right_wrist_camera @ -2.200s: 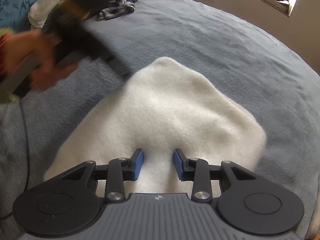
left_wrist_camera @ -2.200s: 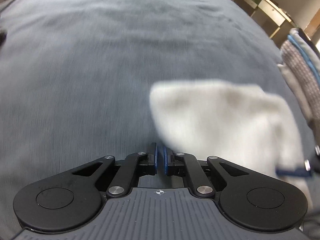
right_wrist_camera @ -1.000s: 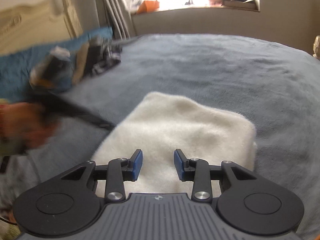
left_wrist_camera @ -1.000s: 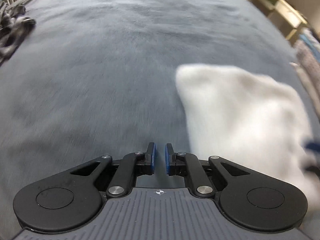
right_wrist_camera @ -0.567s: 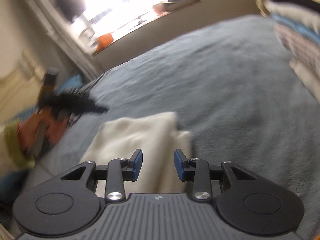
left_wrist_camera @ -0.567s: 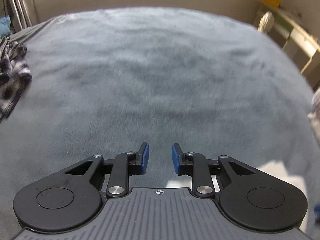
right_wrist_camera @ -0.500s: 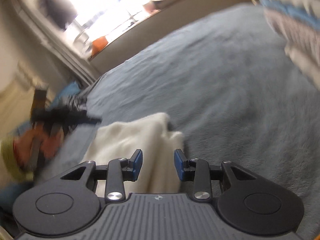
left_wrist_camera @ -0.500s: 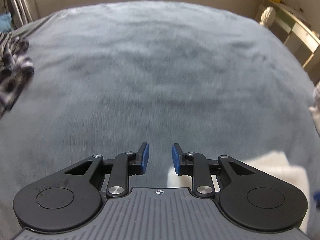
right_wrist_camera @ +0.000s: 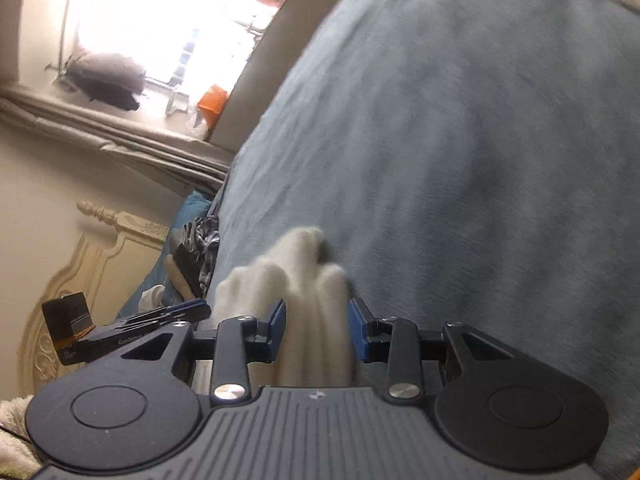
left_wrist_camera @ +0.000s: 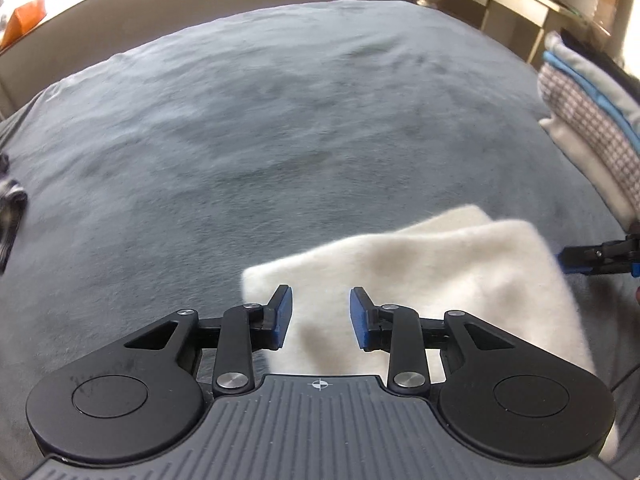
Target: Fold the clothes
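Both the left gripper (left_wrist_camera: 319,312) and right gripper (right_wrist_camera: 316,330) gape astride the folded fleece (left_wrist_camera: 424,280); bite every layer evenly

One folded white garment (left_wrist_camera: 432,264) on the bed (left_wrist_camera: 280,120), one stack of folded clothes (left_wrist_camera: 588,120) beside it, two hand-held grippers, left hand-held gripper (left_wrist_camera: 319,314), right hand-held gripper (right_wrist_camera: 316,330)

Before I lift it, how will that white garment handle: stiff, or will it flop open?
Probably floppy: the white garment lies soft and rounded in its folds, and its layers bunch between the open right gripper. It looks fluffy, so likely light and grippy rather than slippery. Lifted from one edge, the fold may well fall open onto the blanket.
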